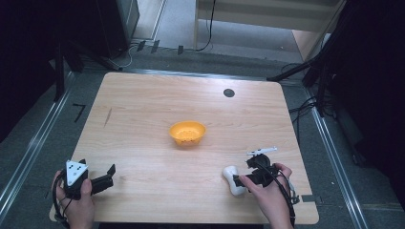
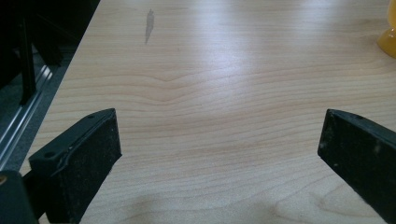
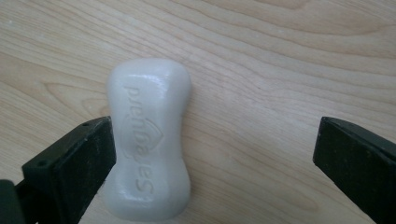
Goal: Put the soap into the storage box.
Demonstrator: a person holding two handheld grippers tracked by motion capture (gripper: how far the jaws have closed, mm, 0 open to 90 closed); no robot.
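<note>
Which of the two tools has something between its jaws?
The right tool: a white soap bar lies on the table between its open jaws, against one of them. The left tool has bare wood between its jaws.

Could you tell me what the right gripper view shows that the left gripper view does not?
The right gripper view alone shows a white soap bar with embossed lettering, lying flat between the right tongs, close against one jaw.

The left gripper view alone shows the edge of the orange bowl, a dark streak on the wood and the table's edge.

Both share the pale wooden table and two black jaws standing wide apart; the left tongs hold nothing.
</note>
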